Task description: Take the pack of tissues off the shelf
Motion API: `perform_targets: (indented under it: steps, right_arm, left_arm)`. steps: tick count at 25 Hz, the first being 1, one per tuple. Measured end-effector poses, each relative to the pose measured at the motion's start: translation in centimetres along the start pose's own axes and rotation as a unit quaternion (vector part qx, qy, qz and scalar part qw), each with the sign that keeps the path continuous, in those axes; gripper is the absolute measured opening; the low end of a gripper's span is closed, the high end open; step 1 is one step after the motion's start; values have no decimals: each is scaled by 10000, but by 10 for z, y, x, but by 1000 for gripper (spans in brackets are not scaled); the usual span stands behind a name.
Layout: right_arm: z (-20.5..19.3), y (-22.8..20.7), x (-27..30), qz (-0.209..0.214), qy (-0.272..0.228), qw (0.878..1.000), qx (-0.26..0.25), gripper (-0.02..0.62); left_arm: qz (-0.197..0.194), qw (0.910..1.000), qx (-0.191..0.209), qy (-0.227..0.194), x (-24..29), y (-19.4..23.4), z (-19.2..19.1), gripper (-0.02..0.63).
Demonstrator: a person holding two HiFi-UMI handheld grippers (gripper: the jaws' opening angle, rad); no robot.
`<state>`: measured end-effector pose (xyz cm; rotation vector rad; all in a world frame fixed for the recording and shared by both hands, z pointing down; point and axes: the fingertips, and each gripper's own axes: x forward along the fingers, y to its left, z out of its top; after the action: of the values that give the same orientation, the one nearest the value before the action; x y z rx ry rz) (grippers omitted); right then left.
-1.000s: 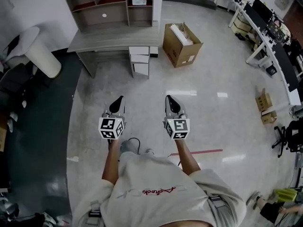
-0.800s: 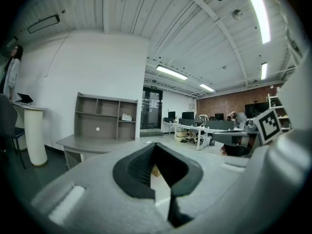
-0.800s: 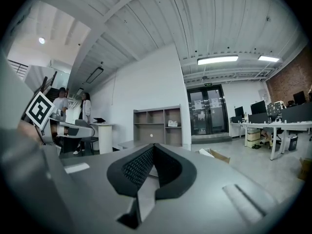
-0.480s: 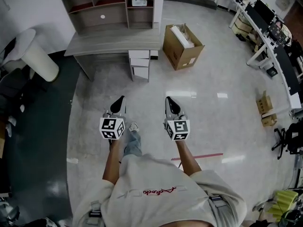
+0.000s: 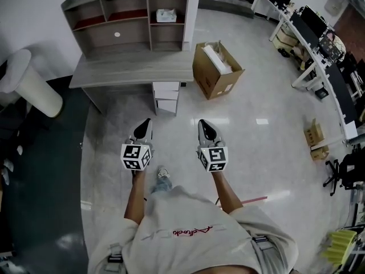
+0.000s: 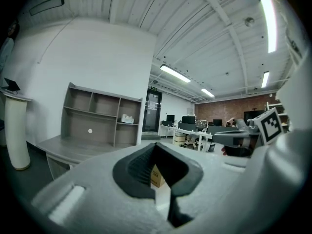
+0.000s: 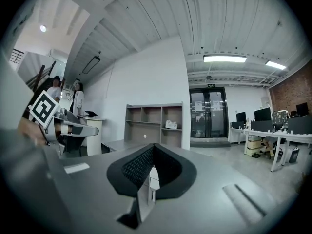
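the shelf (image 5: pixel 131 16) stands on the back half of a grey tabletop (image 5: pixel 131 67), up against the wall. it has three small cubbies on top and two bigger ones below. the tissues (image 5: pixel 166 15) lie in the top right cubby. the other two top cubbies have reddish bottoms. under the tabletop's right end a white drawer unit (image 5: pixel 166 95) stands on the shiny pale floor (image 5: pixel 256 153). just right of it an open cardboard box (image 5: pixel 215 68) sits on the floor, turned off square. two small boxes (image 5: pixel 315 136) sit well off right, and a red strip (image 5: pixel 254 199) is stuck to the floor.
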<state>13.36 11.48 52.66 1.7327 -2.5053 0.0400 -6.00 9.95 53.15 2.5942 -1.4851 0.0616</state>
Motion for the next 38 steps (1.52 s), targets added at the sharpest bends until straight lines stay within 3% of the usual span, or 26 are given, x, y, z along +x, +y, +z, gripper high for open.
perform_targets:
  steps: [8, 14, 24, 38]
  right_arm:
    - [21, 1, 113, -82, 12, 9999, -110, 8]
    - [27, -8, 169, -272, -16, 9995, -143, 8]
    - [17, -23, 218, -450, 70, 9990, -26, 8]
    - [9, -58, 301, -313, 65, 9994, 99, 8]
  left_arm:
    - [-9, 9999, -78, -114, 66, 89, 28, -2]
    - [-209, 9997, -51, -114, 115, 127, 39, -2]
    - [-452, 9990, -17, -8, 165, 154, 37, -2]
    - [-388, 9991, 13, 192, 237, 189, 30, -2]
